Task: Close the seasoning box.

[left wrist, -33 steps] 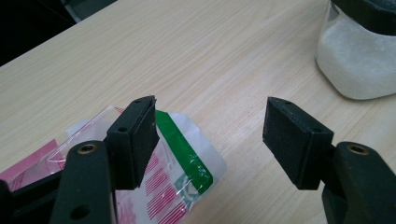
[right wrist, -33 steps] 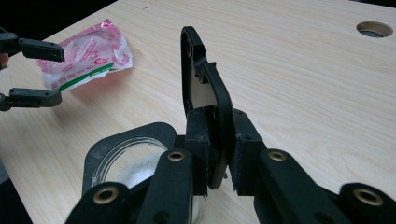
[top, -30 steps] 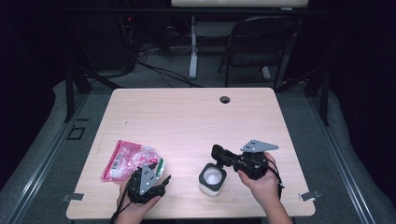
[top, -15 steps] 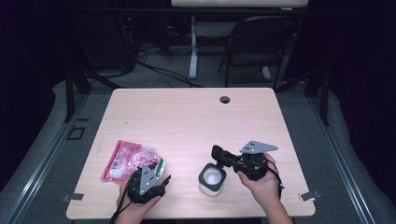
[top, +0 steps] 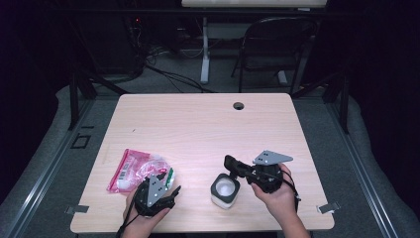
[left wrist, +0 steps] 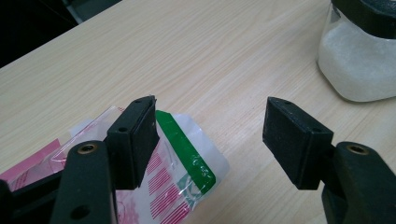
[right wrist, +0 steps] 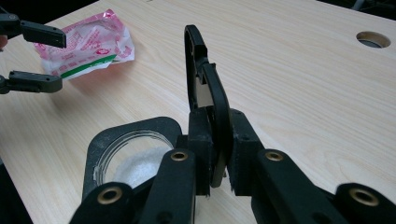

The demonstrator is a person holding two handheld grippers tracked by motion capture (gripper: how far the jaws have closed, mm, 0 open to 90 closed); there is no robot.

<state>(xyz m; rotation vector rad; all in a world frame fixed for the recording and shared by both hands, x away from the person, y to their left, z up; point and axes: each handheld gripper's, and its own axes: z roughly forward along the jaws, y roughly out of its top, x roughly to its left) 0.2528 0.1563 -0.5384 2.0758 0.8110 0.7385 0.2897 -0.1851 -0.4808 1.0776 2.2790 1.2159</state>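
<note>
While the right gripper (right wrist: pixel 217 154) pinches the jar's black flip lid (right wrist: pixel 205 79) upright, the open jar (top: pixel 225 190) at the table's (top: pixel 208 119) six o'clock could tip and spill its white powder, because the left gripper (left wrist: pixel 215 140), wide open over the pink bag (top: pixel 136 168) at eight o'clock, holds nothing.

We see light wood table (top: pixel 198 124), round cable hole (top: pixel 238 105) near far edge. We note grey carpet floor (top: pixel 361 163) around it, metal rails along both sides. We find dark folding chair (top: pixel 270 49) beyond table, white desk leg (top: pixel 204 54) beside it, tangled cables (top: pixel 148 57) on floor. We see black surroundings at left and right, light falling on tabletop alone.
</note>
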